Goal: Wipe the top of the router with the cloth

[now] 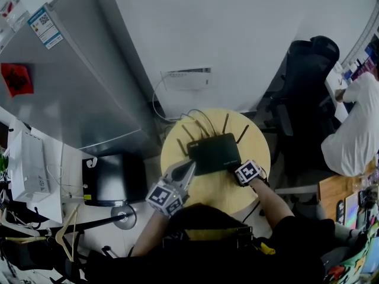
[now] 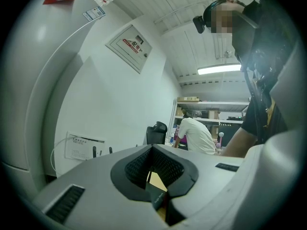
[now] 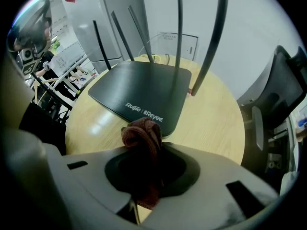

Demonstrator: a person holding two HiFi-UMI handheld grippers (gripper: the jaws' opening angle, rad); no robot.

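The router point(image 3: 139, 92) is black, the cloth point(image 3: 143, 135) seemingly reddish-brown, the table point(image 3: 211, 123) pale yellow.

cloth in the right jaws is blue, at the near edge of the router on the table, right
Not blue: the right gripper view shows the cloth is reddish-brown, in the right jaws at the near edge of the router on the table.

The cloth's point(image 3: 142, 133) lower end (dark, shapeless) is buried within the right claw point(image 3: 144, 169).
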